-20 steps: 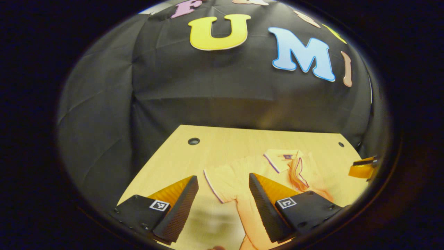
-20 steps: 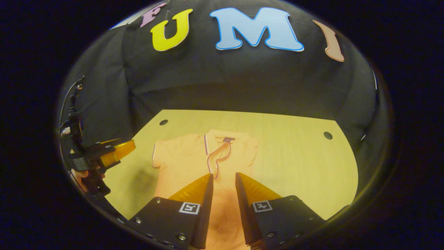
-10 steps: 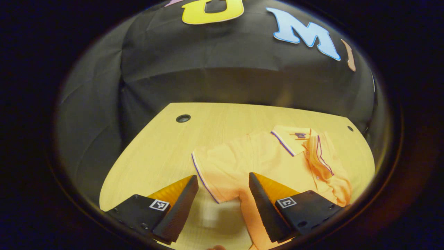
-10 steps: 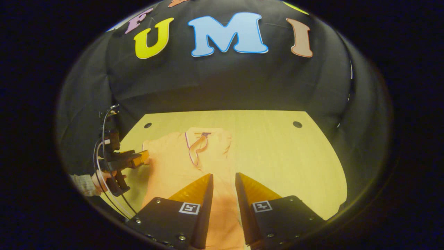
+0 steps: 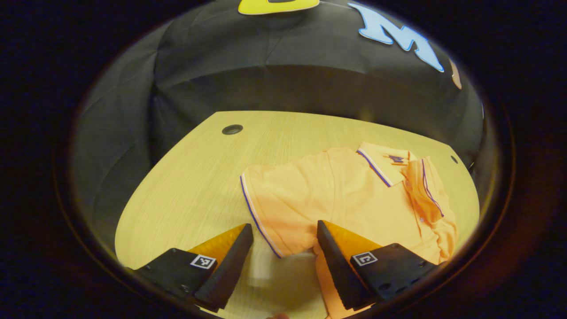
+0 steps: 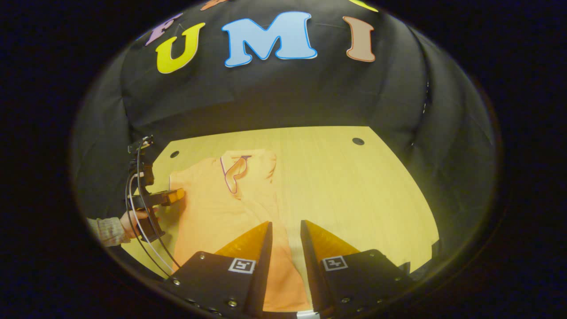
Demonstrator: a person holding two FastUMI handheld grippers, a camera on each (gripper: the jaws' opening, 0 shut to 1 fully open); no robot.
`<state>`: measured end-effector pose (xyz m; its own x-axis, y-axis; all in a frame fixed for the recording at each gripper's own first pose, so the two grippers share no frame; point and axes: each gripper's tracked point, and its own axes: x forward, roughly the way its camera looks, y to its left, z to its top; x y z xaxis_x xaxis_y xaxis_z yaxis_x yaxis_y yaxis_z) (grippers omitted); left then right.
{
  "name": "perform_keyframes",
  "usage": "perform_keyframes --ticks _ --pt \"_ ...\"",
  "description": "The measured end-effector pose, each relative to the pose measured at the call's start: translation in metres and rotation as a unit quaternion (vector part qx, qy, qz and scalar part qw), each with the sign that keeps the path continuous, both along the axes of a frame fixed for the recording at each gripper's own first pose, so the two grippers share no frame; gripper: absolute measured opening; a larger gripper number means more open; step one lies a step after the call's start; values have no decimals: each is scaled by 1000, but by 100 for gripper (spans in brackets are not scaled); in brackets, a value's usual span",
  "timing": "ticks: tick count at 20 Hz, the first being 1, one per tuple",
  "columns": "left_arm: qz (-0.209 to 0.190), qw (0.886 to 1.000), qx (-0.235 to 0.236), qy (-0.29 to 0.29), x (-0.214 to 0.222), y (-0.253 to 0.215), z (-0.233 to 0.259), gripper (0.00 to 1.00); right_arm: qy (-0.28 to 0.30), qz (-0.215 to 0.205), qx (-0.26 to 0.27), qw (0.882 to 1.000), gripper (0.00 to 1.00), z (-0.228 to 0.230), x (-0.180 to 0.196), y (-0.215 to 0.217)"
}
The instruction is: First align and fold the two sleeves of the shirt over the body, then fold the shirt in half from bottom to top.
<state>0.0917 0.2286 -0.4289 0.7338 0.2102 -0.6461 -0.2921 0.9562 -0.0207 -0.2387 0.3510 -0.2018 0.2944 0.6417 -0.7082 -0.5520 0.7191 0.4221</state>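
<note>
An orange polo shirt (image 5: 354, 195) lies flat on the wooden table (image 5: 186, 186), collar (image 5: 381, 161) towards the far wall. Its right side is folded over the body. The spread sleeve (image 5: 270, 204) with a striped hem lies just ahead of my left gripper (image 5: 283, 241), which is open with the hem's corner between its fingers. In the right gripper view the left gripper (image 6: 175, 195) sits at the sleeve edge of the shirt (image 6: 212, 212). My right gripper (image 6: 285, 232) hovers over the shirt's lower right part, jaws narrowly apart and holding nothing.
A hand (image 6: 133, 221) with a sleeve cuff holds the left gripper, with cables trailing from it. The table has cable holes near its far corners (image 5: 232, 129) (image 6: 358, 141). Bare wood (image 6: 354, 195) stretches right of the shirt. Black cloth walls close the booth.
The left gripper has advanced and lowered until the sleeve hem sits between its open fingers. The right gripper has drawn back and to the right, its gap unchanged.
</note>
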Motion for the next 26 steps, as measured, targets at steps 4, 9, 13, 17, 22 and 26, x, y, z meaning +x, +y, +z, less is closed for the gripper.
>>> perform_keyframes --ticks 4,9,13,17,22,26 --pt "1 1000 20 -14 2 -6 -1 99 3 -10 -7 1000 40 -2 0 -10" --pt "1 999 26 -22 6 -9 0 47 11 -8 -19 1000 40 -11 -7 -24" --pt "-9 999 40 -10 11 -16 1 17 14 -11 -24 1000 40 -16 -9 -31" --pt "-20 998 56 -6 15 -19 6 16 19 -11 -25 999 40 -18 -13 -33" --pt "-48 995 77 -44 24 -40 47 17 22 -12 -19 1000 40 -20 -15 -33" --pt "-99 989 88 -69 41 -81 71 17 26 -11 -14 999 40 -24 -15 -30"
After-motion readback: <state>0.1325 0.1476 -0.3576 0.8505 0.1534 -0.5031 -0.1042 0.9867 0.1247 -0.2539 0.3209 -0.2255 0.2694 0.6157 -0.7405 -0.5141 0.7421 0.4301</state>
